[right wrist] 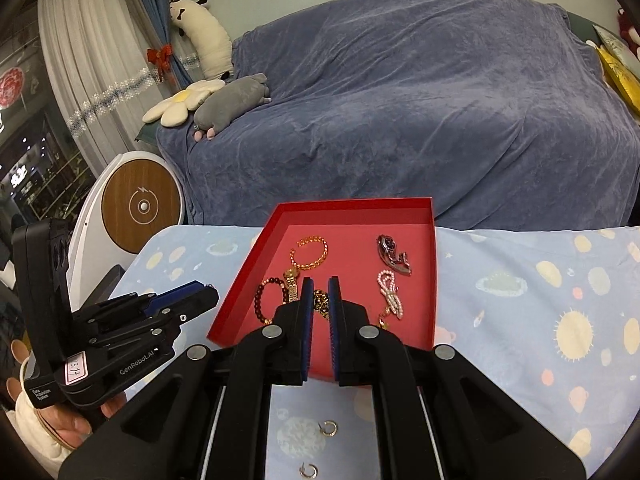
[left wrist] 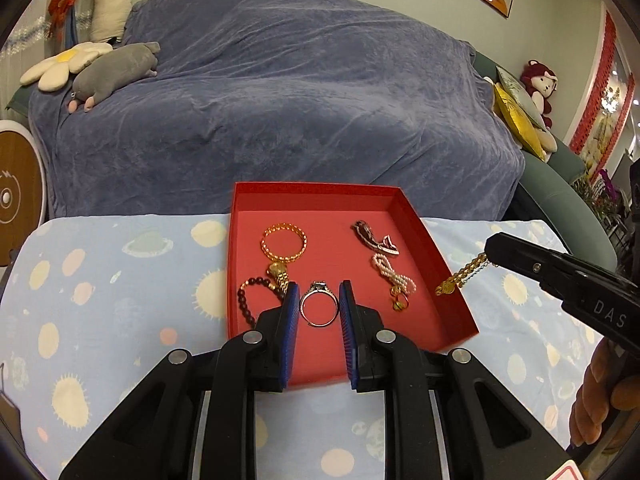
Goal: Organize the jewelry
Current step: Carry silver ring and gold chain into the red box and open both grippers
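Nearest, L gripper (left wrist: pixel 319 300) parted wide round silver ring (left wrist: pixel 319 307), pads not touching it. R gripper (right wrist: pixel 319 294) nipped on gold chain (left wrist: pixel 460 277), dangling over red tray (left wrist: pixel 452 280) rim. Further in: pearl strand (left wrist: pixel 394 277), gold bangle (left wrist: pixel 284 242).
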`<move>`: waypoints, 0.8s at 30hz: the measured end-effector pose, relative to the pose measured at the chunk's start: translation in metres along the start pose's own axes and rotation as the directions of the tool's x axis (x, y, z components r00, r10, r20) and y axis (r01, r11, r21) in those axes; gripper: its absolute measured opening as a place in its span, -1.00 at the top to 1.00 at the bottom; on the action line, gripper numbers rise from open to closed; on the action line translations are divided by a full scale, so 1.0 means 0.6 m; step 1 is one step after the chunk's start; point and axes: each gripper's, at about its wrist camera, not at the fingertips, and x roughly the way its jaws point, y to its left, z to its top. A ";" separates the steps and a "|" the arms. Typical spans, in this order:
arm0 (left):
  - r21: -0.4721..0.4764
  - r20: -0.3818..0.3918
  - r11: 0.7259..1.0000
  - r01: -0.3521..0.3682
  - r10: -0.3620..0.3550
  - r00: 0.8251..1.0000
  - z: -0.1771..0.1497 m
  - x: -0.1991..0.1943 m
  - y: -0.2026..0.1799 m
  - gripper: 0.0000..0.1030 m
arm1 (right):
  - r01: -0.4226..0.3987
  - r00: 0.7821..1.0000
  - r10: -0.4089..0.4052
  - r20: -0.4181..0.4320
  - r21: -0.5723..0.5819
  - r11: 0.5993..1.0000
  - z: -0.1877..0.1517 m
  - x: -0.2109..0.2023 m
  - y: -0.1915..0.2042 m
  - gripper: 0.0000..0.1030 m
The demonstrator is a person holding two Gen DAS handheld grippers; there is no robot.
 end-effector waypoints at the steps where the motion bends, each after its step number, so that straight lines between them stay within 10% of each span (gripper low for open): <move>1: -0.001 -0.003 1.000 -0.006 0.006 1.000 0.008 0.012 0.002 0.67 | -0.007 1.000 0.007 -0.012 0.007 1.000 0.007 0.017 -0.002 0.87; 14: -0.059 -0.130 0.998 0.010 -0.017 0.991 0.043 0.169 0.019 0.66 | 0.013 0.990 -0.006 -0.144 0.049 0.999 0.023 0.193 -0.032 0.87; 24: -0.047 -0.106 0.998 -0.033 0.027 0.994 0.031 0.169 0.010 0.46 | 0.037 0.993 -0.035 -0.108 0.017 0.999 0.011 0.166 -0.039 0.82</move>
